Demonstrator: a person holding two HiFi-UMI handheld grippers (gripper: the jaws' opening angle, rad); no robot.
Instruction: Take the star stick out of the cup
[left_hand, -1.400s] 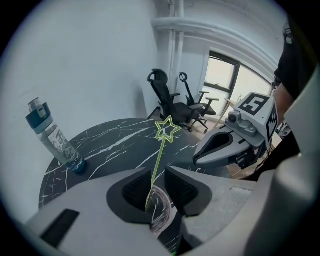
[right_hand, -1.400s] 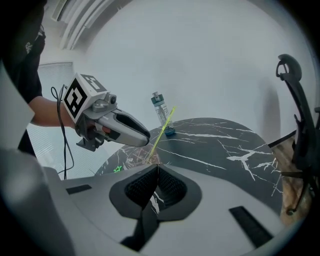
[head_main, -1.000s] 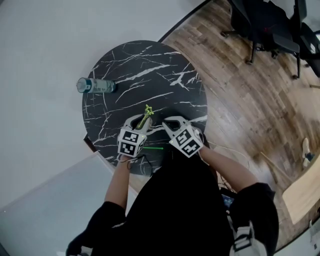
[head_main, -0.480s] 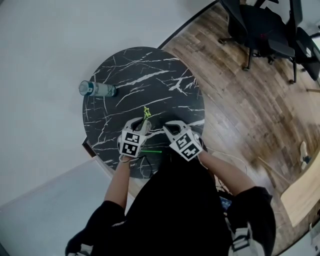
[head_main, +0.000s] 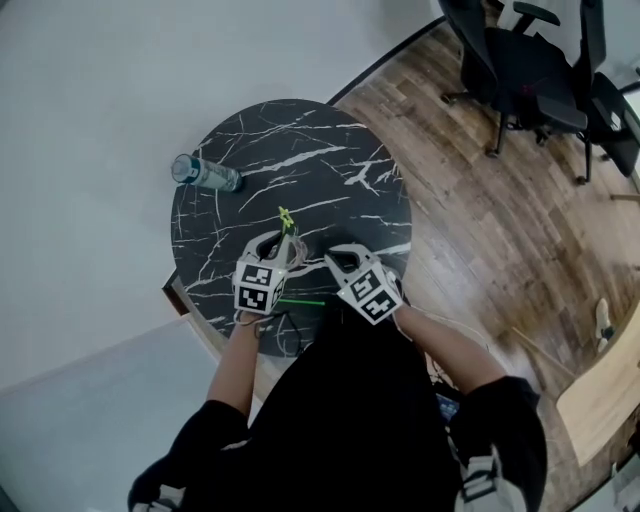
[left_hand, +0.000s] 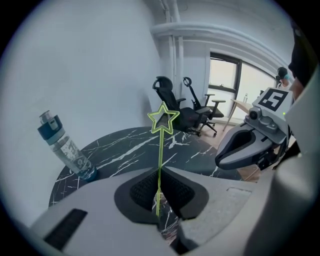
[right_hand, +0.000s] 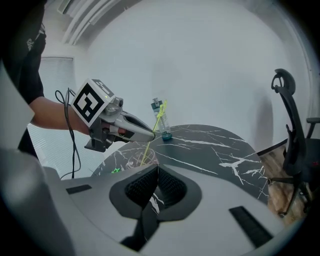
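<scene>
Since a second ago my left tongs (head_main: 283, 241) have drawn a little toward the bottle side, and the star stick (head_main: 286, 218) they carry now stands straighter than it did. These tongs are clamped on the thin green shaft, which runs up from between the pads. The star outline (left_hand: 163, 119) stands clear above the grip.

In the right gripper view the shaft slants down from the left tongs (right_hand: 150, 135) into the clear cup (right_hand: 139, 160). Its lower end appears to sit inside the cup wall, so the stick is not out yet. The cup stands on the round black marble worktop (head_main: 330, 170) near its 6 o'clock edge, directly under my left tongs.

My right tongs (head_main: 345, 256) hover just beside the left pair, at their 3 o'clock. The jaws are pressed together with nothing between them.

A second green stick (head_main: 300, 300) lies flat on the worktop between the two tongs, close to my body. A clear bottle (head_main: 205, 173) with a blue cap stands at the worktop's 10 o'clock rim, well apart from the cup. Dark office chairs (head_main: 520, 60) stand on the wooden floor (head_main: 500, 220) toward 2 o'clock.
</scene>
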